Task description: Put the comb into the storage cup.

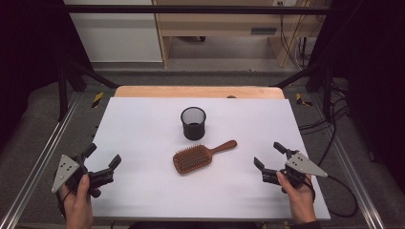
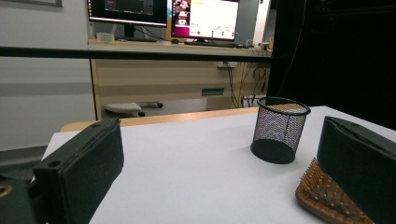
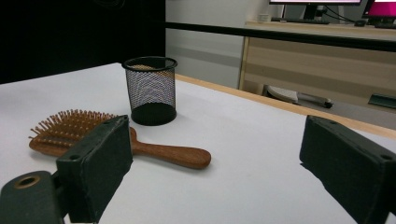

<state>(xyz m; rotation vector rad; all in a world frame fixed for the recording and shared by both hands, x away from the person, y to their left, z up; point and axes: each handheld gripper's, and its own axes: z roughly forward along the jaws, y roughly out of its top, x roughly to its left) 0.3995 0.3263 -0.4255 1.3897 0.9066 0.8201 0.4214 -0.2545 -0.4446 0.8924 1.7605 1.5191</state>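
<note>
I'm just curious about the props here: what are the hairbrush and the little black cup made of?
The hairbrush looks like wood: reddish-brown with a smooth, slightly glossy handle, and pale bristles that could be wood or bamboo pins. The black cup looks like metal wire mesh with a matt dark coating: you can see through its fine grid wall, and it has a solid rim and base.

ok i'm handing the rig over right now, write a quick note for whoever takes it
Left claw: open, holding nothing, at the near left of the table.
Right claw: open, holding nothing, at the near right.
Brush: lies bristles up mid-table between the claws, handle pointing to the far right.
Cup: black mesh, upright just behind the brush, looks empty.
Done: nothing yet; neither thing is touched.
Left: probably grip the brush, likely by its handle with the right claw, and stand it in the cup.
</note>
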